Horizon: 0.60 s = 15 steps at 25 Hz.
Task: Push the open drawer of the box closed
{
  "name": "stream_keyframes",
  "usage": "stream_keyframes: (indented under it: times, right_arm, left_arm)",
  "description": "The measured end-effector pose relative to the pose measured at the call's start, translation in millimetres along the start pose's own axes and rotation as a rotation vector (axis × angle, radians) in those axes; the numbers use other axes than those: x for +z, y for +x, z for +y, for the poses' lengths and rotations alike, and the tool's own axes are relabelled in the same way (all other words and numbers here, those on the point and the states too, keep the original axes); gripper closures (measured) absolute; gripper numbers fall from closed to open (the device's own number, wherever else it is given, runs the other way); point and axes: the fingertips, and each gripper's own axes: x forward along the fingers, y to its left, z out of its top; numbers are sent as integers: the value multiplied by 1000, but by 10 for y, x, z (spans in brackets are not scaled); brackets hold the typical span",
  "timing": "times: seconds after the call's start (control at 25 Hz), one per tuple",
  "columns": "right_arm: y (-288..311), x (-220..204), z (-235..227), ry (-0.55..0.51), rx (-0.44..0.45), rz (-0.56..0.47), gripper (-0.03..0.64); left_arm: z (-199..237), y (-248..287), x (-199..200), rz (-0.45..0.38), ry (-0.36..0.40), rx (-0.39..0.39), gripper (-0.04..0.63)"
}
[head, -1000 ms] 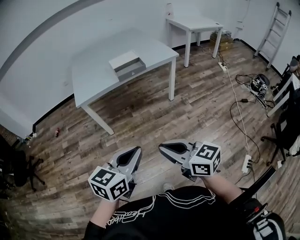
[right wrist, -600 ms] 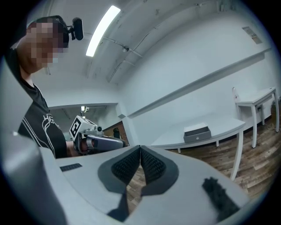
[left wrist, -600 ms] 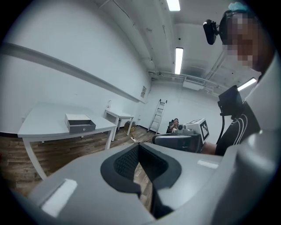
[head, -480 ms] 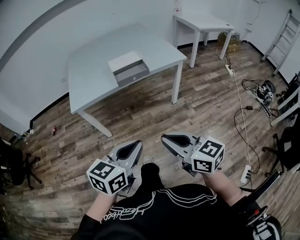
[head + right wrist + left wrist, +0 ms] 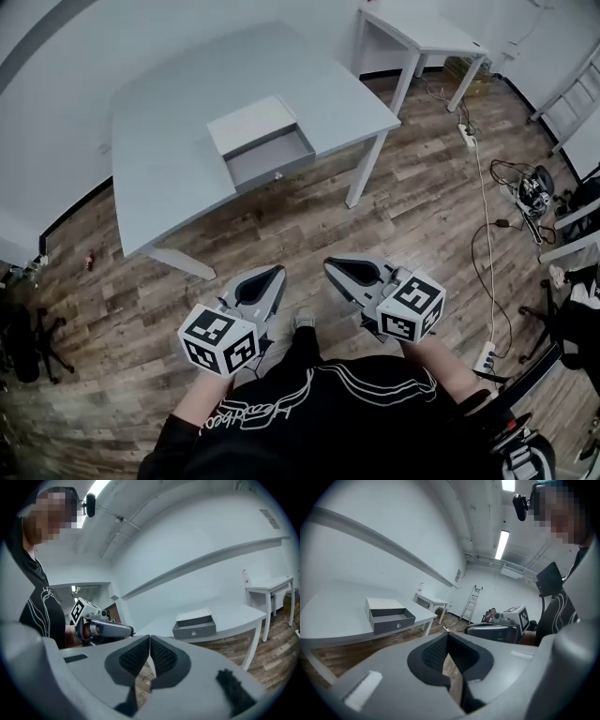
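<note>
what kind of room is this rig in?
Probably a sparse lab or workshop room, not a home: plain grey tables with almost nothing on them, a ladder at the far side, and loose cables trailing across the wood-look floor.

drawer [image 5: 393,624] open, left gripper [image 5: 447,637] closed

Bright, even ceiling light; fisheye edges.
</note>
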Motion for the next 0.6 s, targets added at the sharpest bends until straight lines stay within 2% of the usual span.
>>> stream_keyframes:
  times: [0.16, 0.28, 0.6]
  right_arm:
    - [644, 134, -587, -62, -54, 15, 606]
    - [1032, 118, -930, -80, -86, 40, 604]
    - [1586, -106, -1493, -12, -105, 93, 554]
  left_arm:
    - [722, 360, 117, 14, -34, 0, 589]
    - [1100, 535, 124, 39, -45, 2, 589]
    - [1624, 728, 79, 89, -107, 52, 589]
